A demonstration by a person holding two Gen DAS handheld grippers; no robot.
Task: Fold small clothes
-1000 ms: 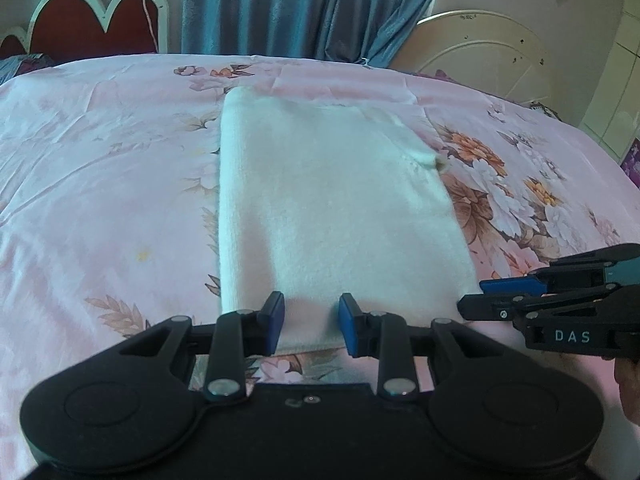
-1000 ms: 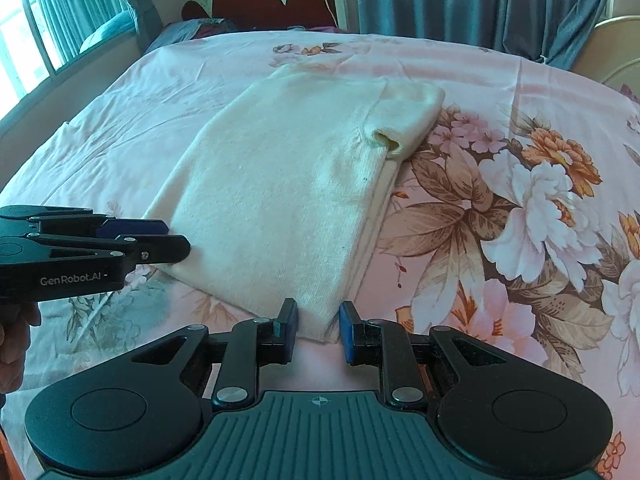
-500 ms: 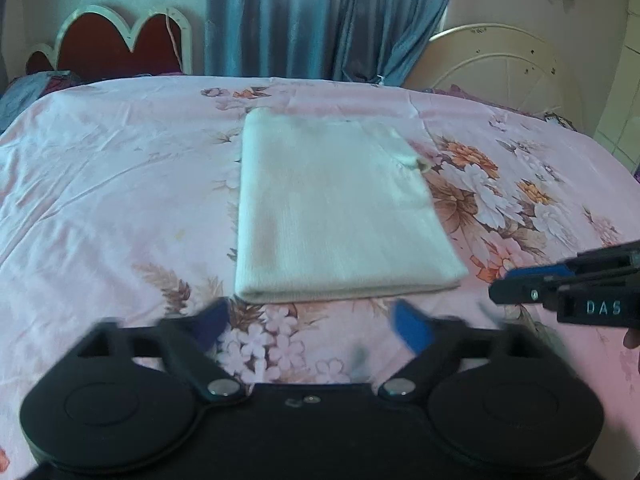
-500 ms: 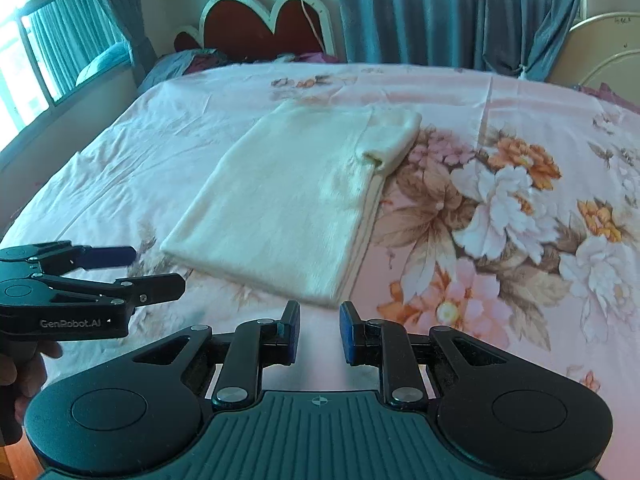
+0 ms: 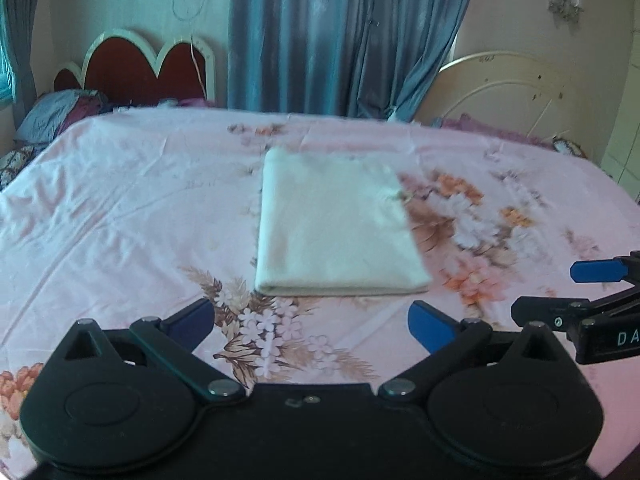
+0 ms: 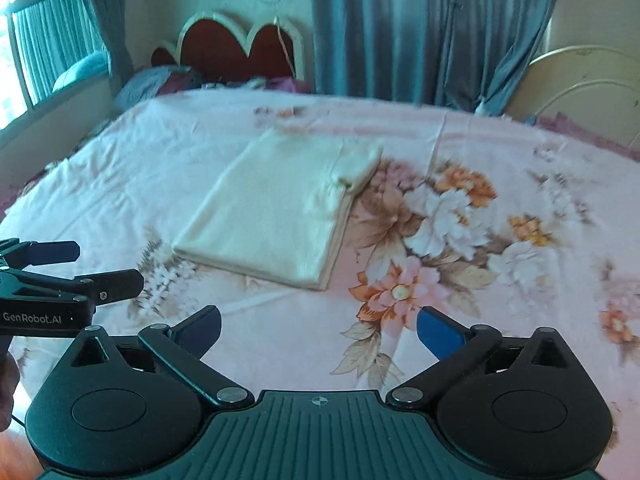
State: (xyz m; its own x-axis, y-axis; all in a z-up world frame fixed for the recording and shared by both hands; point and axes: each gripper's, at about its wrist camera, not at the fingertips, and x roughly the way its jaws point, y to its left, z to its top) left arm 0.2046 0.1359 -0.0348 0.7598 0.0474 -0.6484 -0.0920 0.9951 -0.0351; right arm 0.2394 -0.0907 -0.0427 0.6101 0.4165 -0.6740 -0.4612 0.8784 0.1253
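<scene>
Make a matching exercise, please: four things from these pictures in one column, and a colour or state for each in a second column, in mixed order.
Things:
1. folded garment
2. bedsheet
3. curtain
4. left gripper

Colours or states:
A. blue-grey, hanging behind the bed
B. jaws wide apart, nothing between them
C. cream, lying flat in a neat rectangle
D. pink with a flower print

Pairs: 1-C, 2-D, 3-A, 4-B
</scene>
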